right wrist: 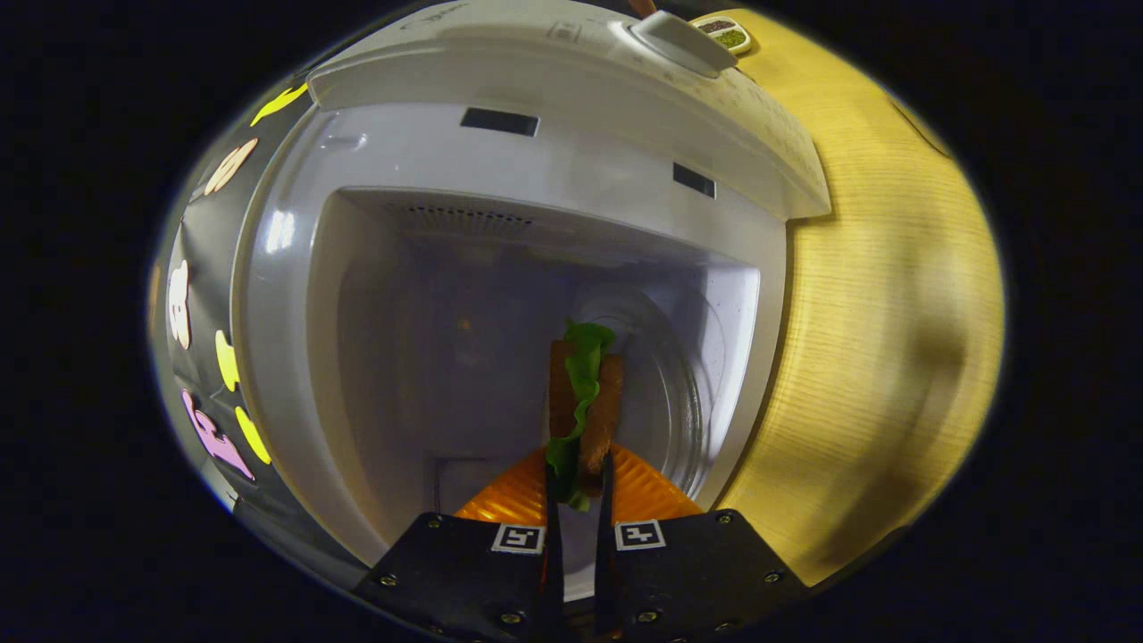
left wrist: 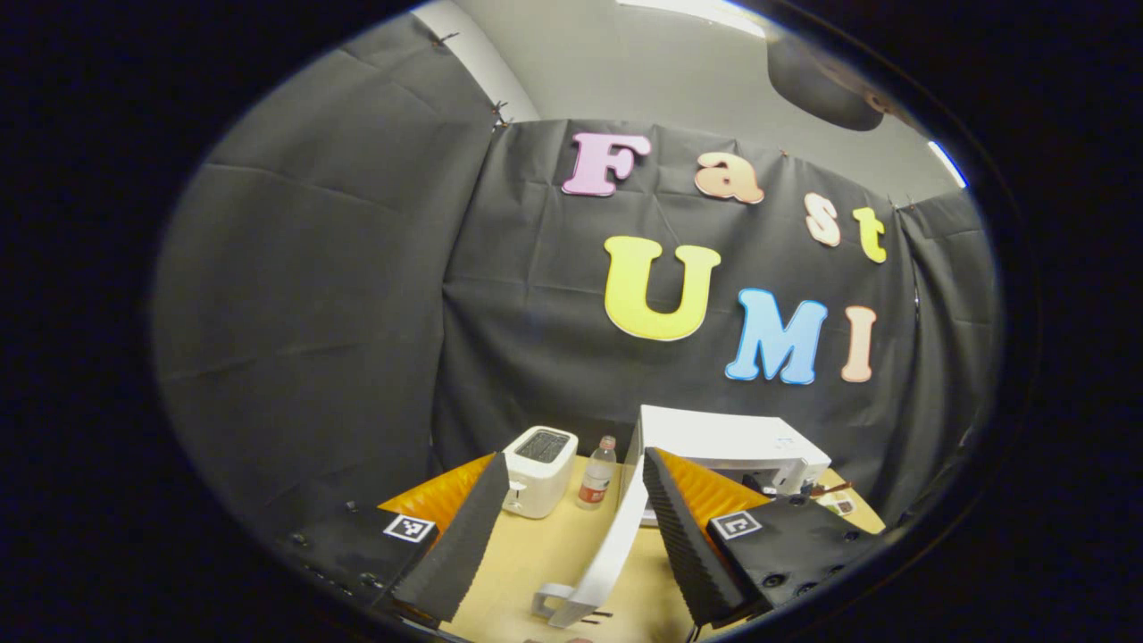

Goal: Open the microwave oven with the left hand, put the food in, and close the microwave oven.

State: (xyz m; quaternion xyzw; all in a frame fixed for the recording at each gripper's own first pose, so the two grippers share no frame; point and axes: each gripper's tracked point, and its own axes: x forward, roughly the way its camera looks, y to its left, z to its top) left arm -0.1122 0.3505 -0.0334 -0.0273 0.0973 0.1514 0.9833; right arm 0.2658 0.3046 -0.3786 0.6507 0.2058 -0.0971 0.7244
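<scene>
Pinched at the bottom centre of the right gripper view, a sandwich of two brown bread slices with green lettuce (right wrist: 585, 406) stands on edge between the right tongs (right wrist: 579, 487), whose two fingers press on its near end with only a narrow gap between them. Beyond it, filling the middle of the frame, opens the pale cavity of the white microwave oven (right wrist: 500, 179), with a round glass turntable (right wrist: 665, 375) at lower right; the sandwich reaches into that cavity. A light wooden desk (right wrist: 875, 313) runs down the right side.

Low in the left gripper view, the left tongs (left wrist: 571, 527) stand wide apart and hold nothing. Between the fingers, the white microwave door (left wrist: 616, 545) swings open toward the camera. A white toaster (left wrist: 538, 471) and a small clear bottle with a red label (left wrist: 596, 475) stand left of the oven.
</scene>
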